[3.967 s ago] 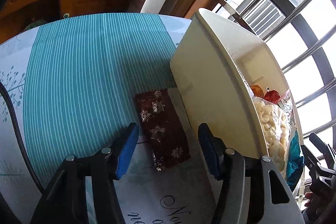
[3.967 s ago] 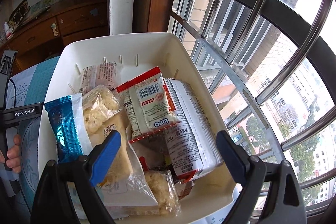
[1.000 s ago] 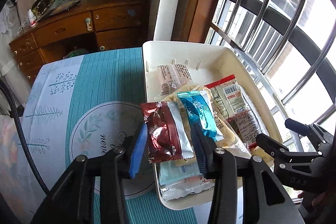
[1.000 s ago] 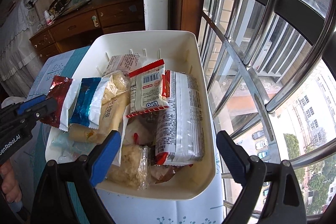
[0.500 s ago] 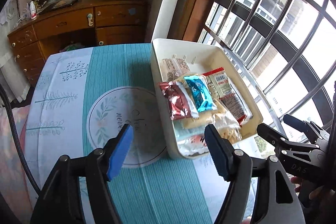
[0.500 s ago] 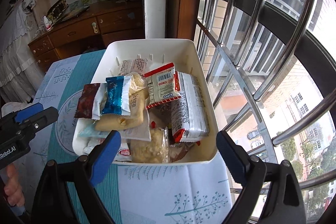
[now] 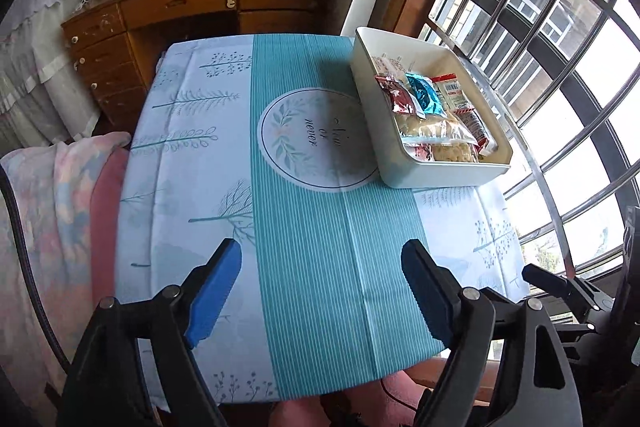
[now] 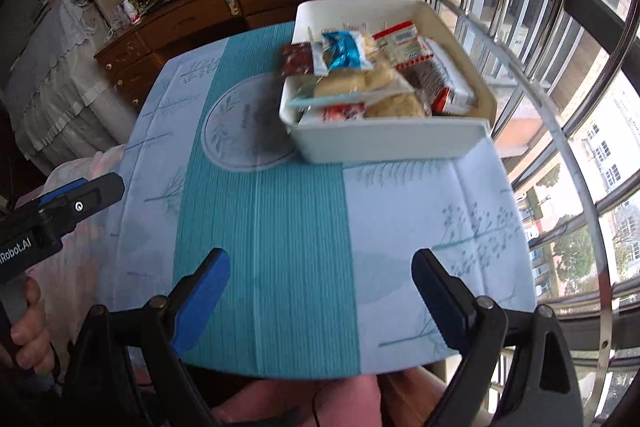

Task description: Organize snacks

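Now snacks (image 7: pixel 424 107) in bin (image 7: pixel 440 175)

The tablecloth (image 7: pixel 304 227) is pale blue with teal tree and sprig prints, a teal white-pinstriped band down its middle, and a white leaf-wreathed circle (image 7: pixel 316 139) with dark script. At about two o'clock sits a cream-white bin (image 7: pixel 440 175) holding a dark red packet (image 7: pixel 398 99), a shiny blue packet (image 7: pixel 426 99) and a red-and-white packet (image 7: pixel 452 93). Both grippers are black with blue pads (image 7: pixel 212 295), and the dresser (image 7: pixel 180 7) at twelve o'clock is brown wood.
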`<state>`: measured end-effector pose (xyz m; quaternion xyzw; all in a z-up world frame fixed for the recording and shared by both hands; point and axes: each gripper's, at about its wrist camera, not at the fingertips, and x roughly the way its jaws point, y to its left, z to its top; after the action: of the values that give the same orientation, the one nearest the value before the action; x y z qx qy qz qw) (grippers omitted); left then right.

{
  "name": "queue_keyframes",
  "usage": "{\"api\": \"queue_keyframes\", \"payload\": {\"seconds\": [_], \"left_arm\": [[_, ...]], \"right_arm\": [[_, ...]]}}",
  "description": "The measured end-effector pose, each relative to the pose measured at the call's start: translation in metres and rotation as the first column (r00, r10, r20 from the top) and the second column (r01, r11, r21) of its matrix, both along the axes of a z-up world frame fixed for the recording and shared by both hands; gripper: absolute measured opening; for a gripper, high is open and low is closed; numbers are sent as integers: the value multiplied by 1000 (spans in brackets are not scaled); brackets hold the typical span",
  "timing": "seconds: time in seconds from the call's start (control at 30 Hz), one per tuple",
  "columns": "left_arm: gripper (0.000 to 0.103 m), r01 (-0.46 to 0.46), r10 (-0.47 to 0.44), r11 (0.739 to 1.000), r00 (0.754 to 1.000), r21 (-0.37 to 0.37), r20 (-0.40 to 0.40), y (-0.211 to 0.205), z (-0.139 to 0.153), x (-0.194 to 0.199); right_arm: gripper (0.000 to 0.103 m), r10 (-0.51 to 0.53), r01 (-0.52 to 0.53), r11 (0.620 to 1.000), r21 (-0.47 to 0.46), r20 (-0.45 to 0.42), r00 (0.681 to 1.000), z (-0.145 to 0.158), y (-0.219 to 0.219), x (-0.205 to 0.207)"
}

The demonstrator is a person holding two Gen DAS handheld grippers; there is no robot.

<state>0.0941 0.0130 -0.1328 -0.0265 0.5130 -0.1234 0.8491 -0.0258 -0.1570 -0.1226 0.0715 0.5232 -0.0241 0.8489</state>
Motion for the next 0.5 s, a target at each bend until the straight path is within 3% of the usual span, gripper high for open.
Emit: {"api": "queue_keyframes", "payload": {"seconds": [0.13,0.3,0.5], "left_arm": [[95,-65,64,997,998,51,23,0,25,-20],[102,-77,76,996,997,33,35,-14,65,-39],[102,-79,76,997,990,18,117,-36,115,-58]], "right_arm": [[93,2,1,995,99,-29,1000,7,4,-18],[93,46,-45,990,134,-4,999,38,2,-27],[93,100,-108,990,89,91,991,95,-4,-33]]}}
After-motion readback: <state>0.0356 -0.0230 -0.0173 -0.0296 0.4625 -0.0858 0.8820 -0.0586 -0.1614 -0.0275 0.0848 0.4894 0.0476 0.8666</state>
